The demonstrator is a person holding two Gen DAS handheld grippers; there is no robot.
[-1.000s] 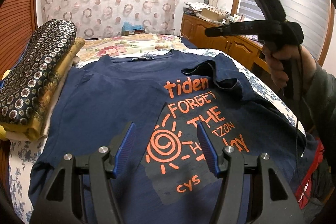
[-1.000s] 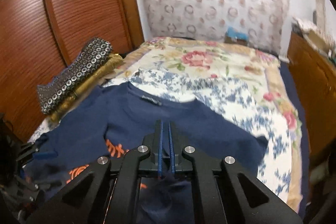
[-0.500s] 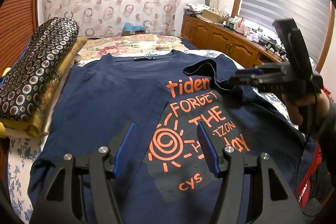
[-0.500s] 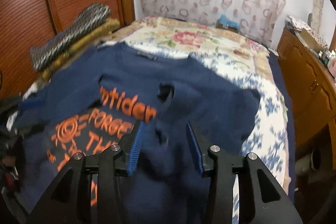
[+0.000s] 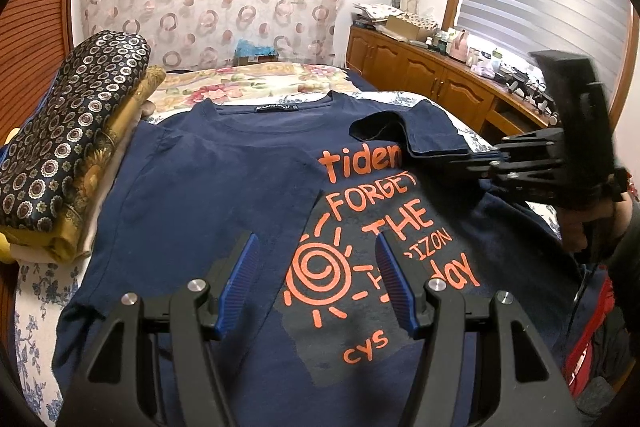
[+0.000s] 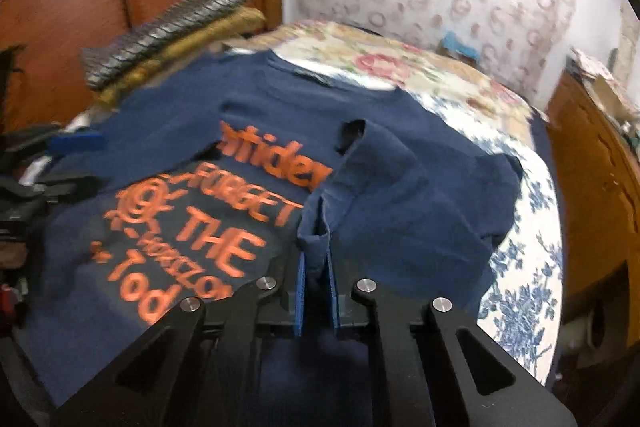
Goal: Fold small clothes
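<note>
My right gripper point(image 6: 318, 291), jaws spread half a second ago, has now closed on the folded-in sleeve edge of the navy cotton T-shirt with orange lettering point(image 5: 224, 195), which lies flat on the floral bedspread point(image 6: 516, 267). My left gripper point(image 5: 316, 287) hovers spread, empty. I judge the sleeve needs redoing.

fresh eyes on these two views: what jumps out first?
The navy T-shirt spread across the bed, its orange print in mid-chest. Next, the right gripper pinching a fold of that shirt's right side, while the left gripper hangs open above the print. A stack of folded cloths sits at the bed's left edge.
</note>
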